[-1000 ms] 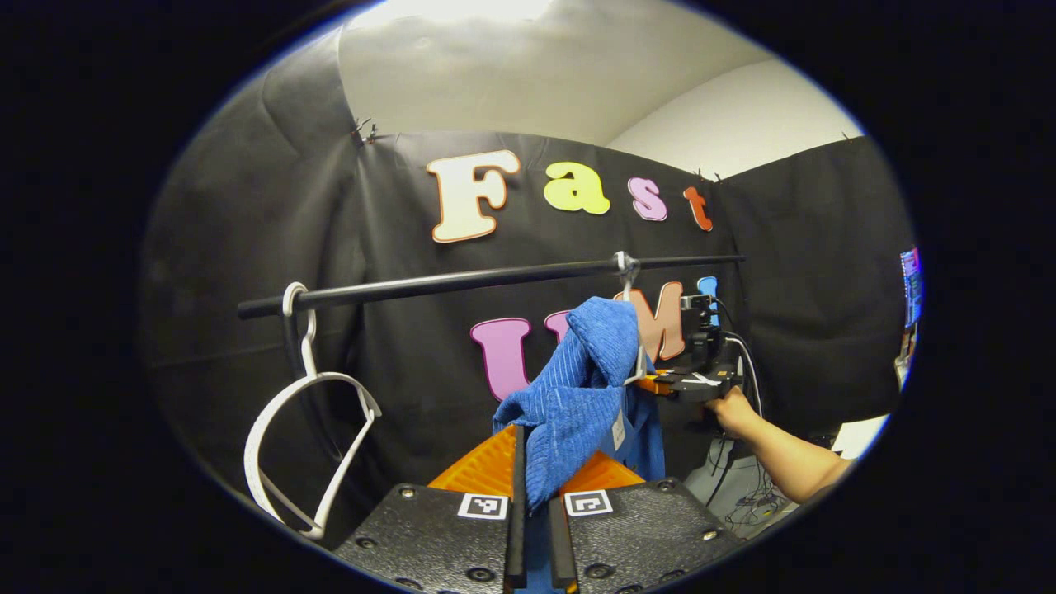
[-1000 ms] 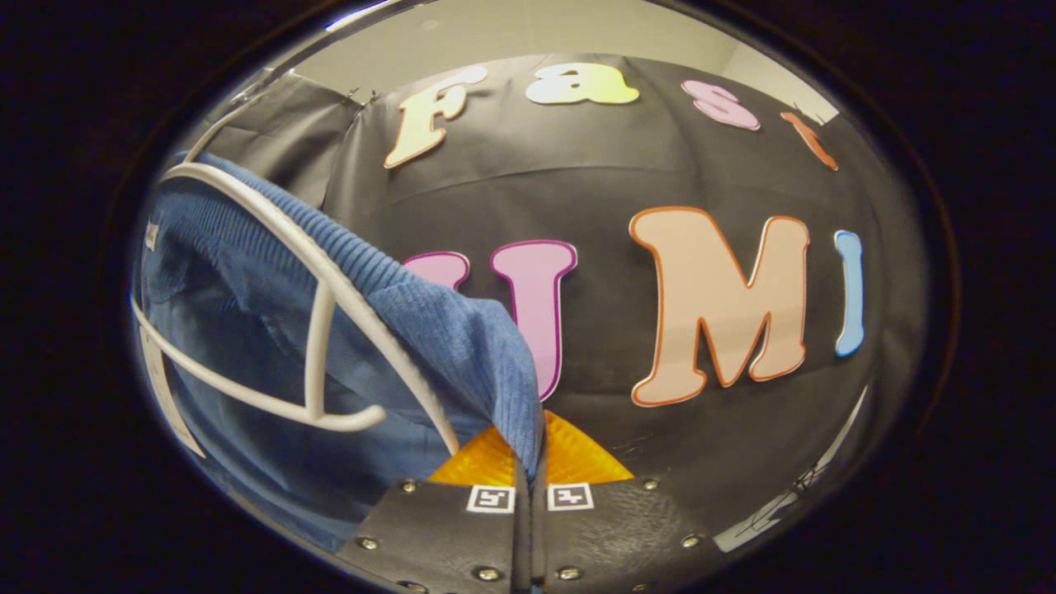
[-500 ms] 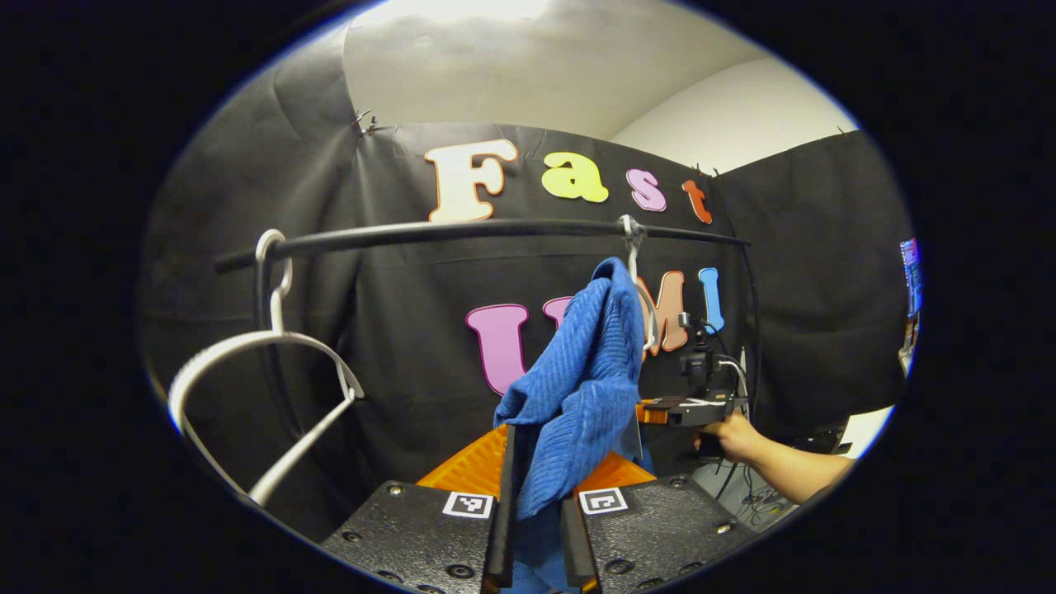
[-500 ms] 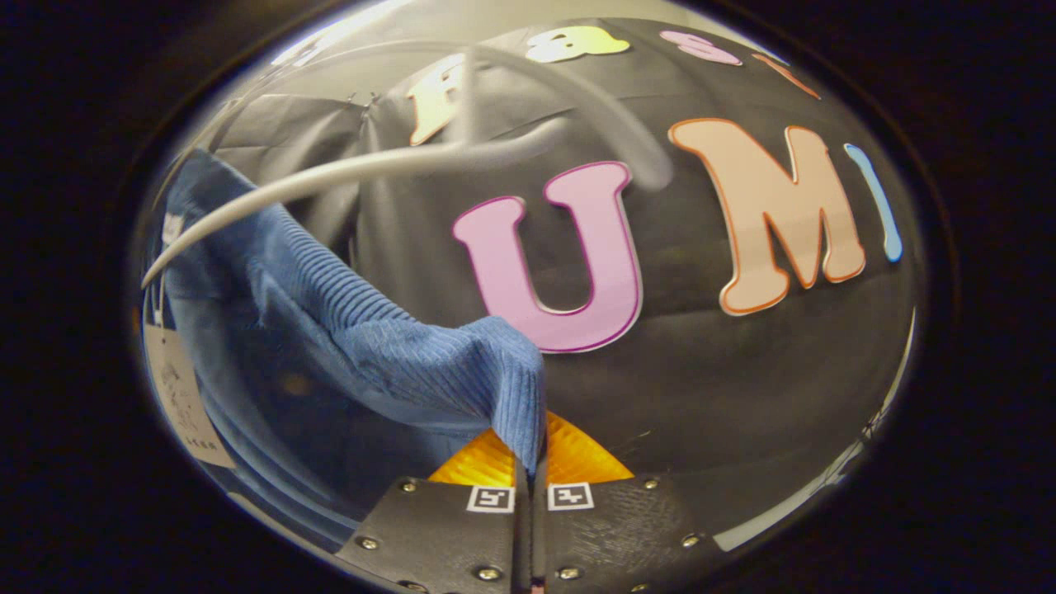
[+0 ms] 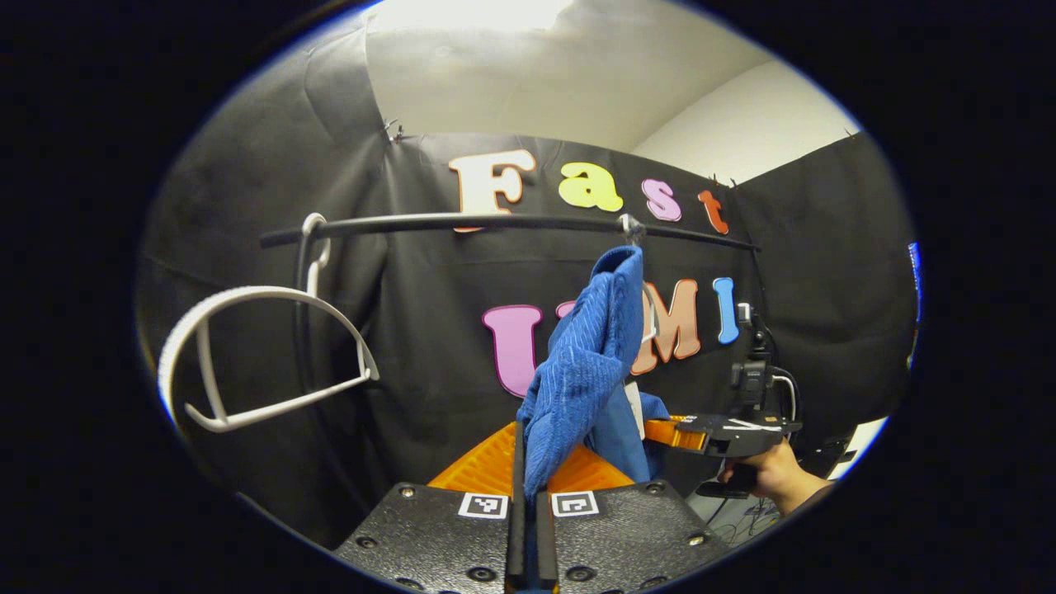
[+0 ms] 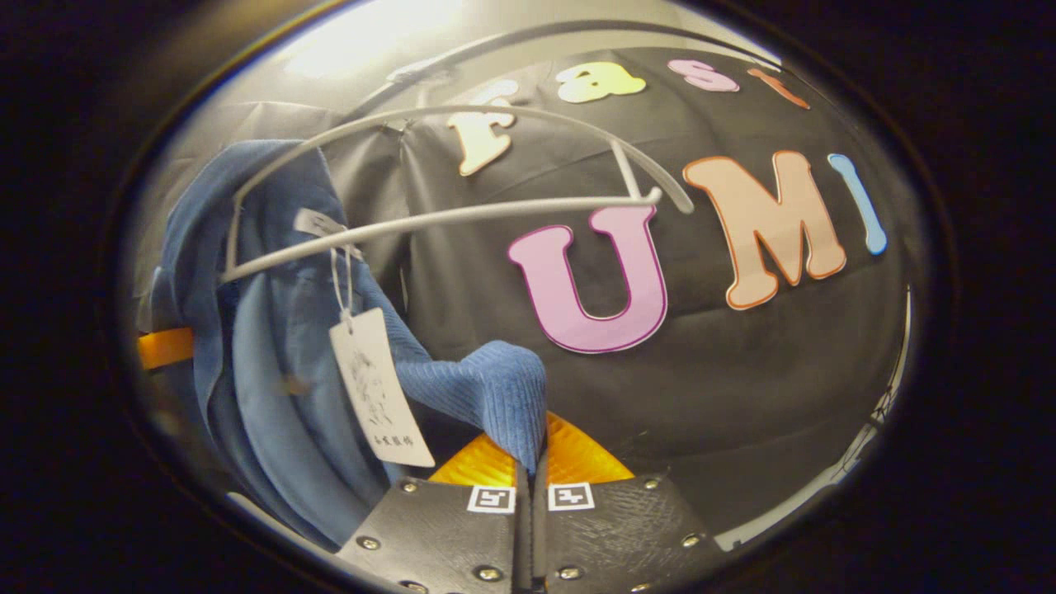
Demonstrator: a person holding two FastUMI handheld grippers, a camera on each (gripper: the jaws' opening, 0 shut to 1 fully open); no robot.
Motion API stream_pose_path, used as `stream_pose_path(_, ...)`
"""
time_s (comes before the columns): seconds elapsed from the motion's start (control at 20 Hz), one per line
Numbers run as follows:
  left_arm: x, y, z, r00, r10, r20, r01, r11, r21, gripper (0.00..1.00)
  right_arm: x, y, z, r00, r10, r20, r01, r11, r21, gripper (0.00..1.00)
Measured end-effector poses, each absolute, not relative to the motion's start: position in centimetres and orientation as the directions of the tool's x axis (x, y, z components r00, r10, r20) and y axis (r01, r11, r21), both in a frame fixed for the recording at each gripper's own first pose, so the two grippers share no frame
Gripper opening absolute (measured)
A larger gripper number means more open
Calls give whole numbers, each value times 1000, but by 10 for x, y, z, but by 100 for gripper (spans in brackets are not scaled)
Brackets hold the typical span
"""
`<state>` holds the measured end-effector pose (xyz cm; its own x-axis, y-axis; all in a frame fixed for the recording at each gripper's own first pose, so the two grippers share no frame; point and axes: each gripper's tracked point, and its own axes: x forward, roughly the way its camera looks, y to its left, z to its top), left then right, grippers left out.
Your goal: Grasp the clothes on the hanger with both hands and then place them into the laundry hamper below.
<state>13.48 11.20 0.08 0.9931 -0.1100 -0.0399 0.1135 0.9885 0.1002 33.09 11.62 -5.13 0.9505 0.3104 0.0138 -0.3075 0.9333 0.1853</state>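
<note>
The blue garment (image 5: 587, 355) hung in a bunched fold below the black rail (image 5: 495, 223), its top edge just under the rail's clip, its lower end pinched between the jaws of the left gripper (image 5: 528, 495). In the right gripper view the garment (image 6: 272, 363) draped down beside the white hanger (image 6: 462, 198), with a paper tag (image 6: 375, 388) dangling from it, and one ribbed corner ran down into the right gripper (image 6: 532, 487).

In the left gripper view, the right gripper (image 5: 726, 429) sat level below the rail and beside the garment, held by a hand (image 5: 767, 474) with the forearm reaching in from low down. A second white hanger (image 5: 264, 355) hung empty from the rail's other end.

Compared with half a second before, the right gripper had dropped farther below the rail and away from the garment's top, and the hanger had come free of the cloth on that side, now sitting above it. The left gripper's jaws had narrowed.

Both pairs of jaws were pressed nearly together, each nipping blue fabric.
</note>
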Motion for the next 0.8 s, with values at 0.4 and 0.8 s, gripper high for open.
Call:
stream_pose_path(0.4,89,120,16,992,-126,30,125,991,50,1,247,162,-22,943,325,74,-334,923,191,0)
stream_pose_path(0.8,63,128,-1,999,-46,5,46,997,60,0,206,146,-21,963,256,78,-267,947,179,0)
